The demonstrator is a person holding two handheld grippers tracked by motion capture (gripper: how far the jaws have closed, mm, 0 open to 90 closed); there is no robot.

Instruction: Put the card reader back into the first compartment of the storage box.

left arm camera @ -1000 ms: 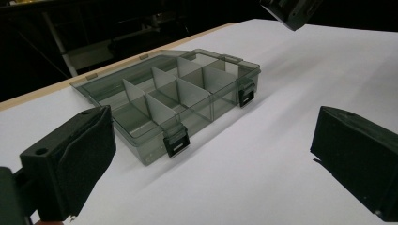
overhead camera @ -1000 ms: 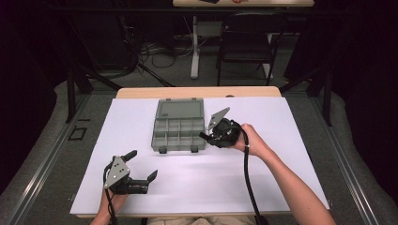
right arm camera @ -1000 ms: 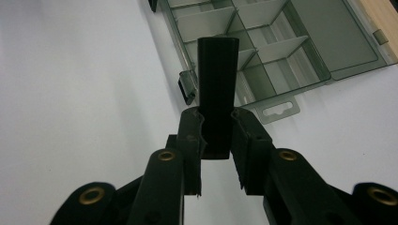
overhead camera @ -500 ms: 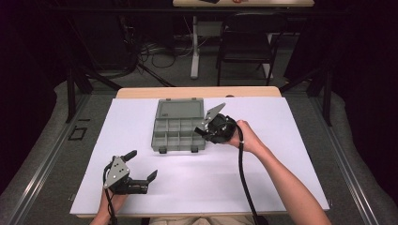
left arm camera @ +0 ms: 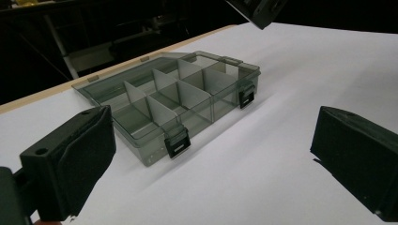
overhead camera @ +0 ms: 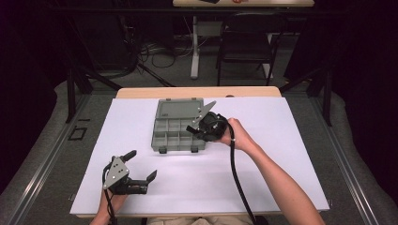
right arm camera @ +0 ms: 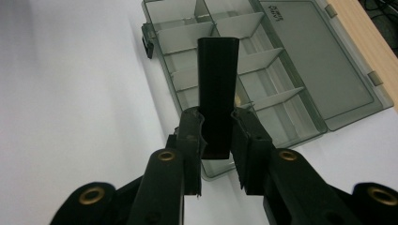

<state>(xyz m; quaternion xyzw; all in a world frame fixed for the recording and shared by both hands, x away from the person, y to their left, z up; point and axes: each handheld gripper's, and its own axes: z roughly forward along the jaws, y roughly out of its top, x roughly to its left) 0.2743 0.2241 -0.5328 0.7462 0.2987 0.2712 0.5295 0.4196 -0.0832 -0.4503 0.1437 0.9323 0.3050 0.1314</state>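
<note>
A grey see-through compartment box (overhead camera: pixel 174 132) lies open on the white table sheet (overhead camera: pixel 277 168), its lid (overhead camera: pixel 177 108) folded flat toward the far side. My right gripper (overhead camera: pixel 197 127) hovers over the box's right-hand compartments. In the right gripper view it (right arm camera: pixel 217 140) is shut on a long black rectangular bar (right arm camera: pixel 218 84) that points out over the dividers (right arm camera: pixel 263 61). My left gripper (overhead camera: pixel 141 165) rests near the table's front left with its jaws wide apart and nothing between them. In the left gripper view the box (left arm camera: pixel 178 98) lies a little beyond the open gripper (left arm camera: pixel 211 159).
The wooden table edge (overhead camera: pixel 197 92) runs behind the box. A black chair (overhead camera: pixel 246 47) and cables stand on the floor beyond. The right gripper's cable (overhead camera: pixel 237 173) trails along the forearm across the sheet.
My right gripper has carried the black bar leftward and slightly away, from beside the box's right edge to over its compartments. The left gripper has stayed put.
</note>
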